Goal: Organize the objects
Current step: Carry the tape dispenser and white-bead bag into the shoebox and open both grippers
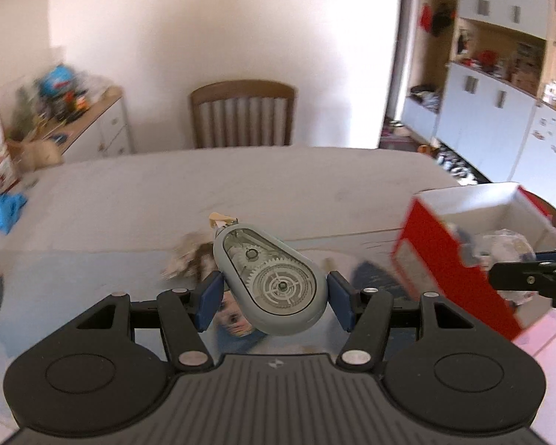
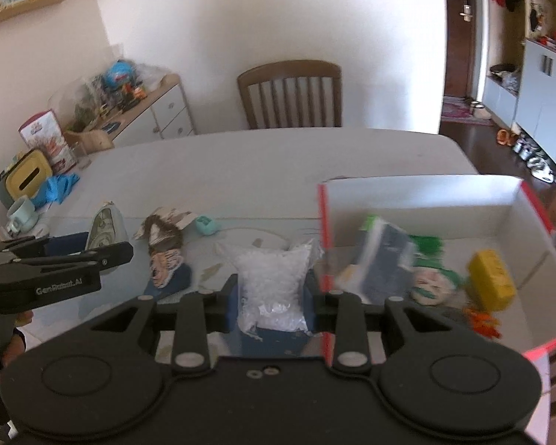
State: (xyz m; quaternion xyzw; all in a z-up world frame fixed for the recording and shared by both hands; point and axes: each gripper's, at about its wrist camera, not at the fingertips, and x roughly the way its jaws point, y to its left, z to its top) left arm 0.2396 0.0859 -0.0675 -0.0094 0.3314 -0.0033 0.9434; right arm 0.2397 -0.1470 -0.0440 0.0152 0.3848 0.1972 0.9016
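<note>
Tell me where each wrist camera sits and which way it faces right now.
Left wrist: rides the left gripper, facing across the table toward the chair; its fingers clamp a grey tape dispenser.
Right wrist: rides the right gripper, facing the same way; its fingers clamp a clear plastic bag.
Shared: table, chair, red box, and each view shows the other gripper.

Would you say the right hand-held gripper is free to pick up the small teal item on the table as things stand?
Probably not yet. The right hand-held gripper is shut on a clear bag, so its fingers are occupied. The teal item lies uncovered on the table beyond, so the way looks free once the bag is dropped.
</note>
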